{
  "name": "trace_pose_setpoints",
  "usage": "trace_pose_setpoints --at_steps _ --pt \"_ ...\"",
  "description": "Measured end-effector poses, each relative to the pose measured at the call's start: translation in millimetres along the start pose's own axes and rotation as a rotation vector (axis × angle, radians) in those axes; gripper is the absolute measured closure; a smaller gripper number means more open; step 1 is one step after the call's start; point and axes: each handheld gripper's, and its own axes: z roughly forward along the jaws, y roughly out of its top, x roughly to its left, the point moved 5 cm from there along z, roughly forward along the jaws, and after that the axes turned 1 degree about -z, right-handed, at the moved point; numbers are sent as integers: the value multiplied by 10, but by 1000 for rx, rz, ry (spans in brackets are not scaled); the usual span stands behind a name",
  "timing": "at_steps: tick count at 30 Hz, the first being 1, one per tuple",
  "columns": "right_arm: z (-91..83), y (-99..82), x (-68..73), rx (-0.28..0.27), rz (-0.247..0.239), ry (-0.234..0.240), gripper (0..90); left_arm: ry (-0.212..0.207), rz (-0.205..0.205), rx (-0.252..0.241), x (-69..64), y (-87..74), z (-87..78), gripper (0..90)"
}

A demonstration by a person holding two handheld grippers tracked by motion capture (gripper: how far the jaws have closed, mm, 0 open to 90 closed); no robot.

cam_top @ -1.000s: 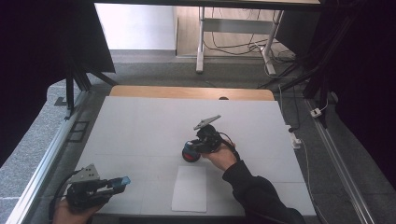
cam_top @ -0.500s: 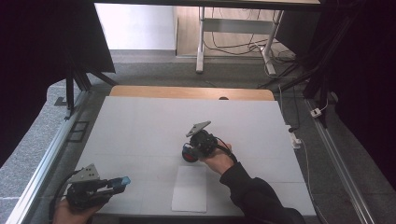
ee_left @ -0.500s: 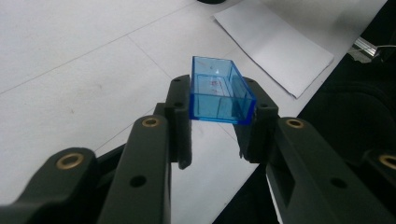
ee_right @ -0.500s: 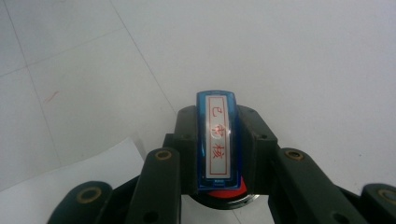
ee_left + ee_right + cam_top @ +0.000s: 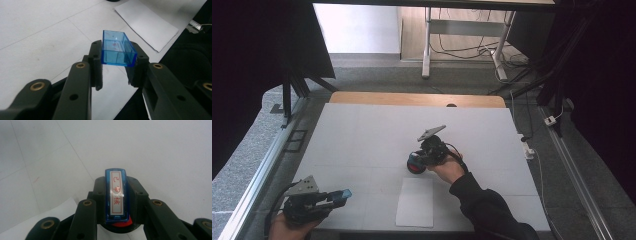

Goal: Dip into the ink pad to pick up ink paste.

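Observation:
My left gripper (image 5: 341, 196) rests at the table's near left corner, shut on a clear blue plastic cap (image 5: 116, 46) whose open side faces up. The cap (image 5: 344, 193) sticks out past the fingertips. My right gripper (image 5: 416, 163) is near the middle of the table, just beyond the paper, shut on a blue stamp (image 5: 116, 195). The stamp carries a white label with red characters and has a red underside (image 5: 123, 223). In the high view the stamp (image 5: 414, 165) sits low over the table top.
A white sheet of paper (image 5: 415, 202) lies at the near edge, between the two hands. The white table top (image 5: 362, 130) ends in a wooden strip (image 5: 412, 99) at the far side. Metal rails run along both sides.
My right gripper has shifted a little toward the near left with the stamp, then settled. The left gripper has kept still with the cap.

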Motion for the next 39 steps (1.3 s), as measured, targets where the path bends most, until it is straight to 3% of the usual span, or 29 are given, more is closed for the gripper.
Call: trace_pose_setpoints --at_steps 5,13,32,39 --pt "2 0 8 0 -7 -5 714 -2 -2 1 0 0 1 684" --pt "14 21 134 32 -116 -93 713 -10 -18 1 16 0 1 684" --pt "-21 -2 60 -11 -69 -47 710 -17 -21 1 20 -1 -1 684" --pt "-128 21 50 -46 -61 -34 710 -19 -16 3 17 -1 1 683"
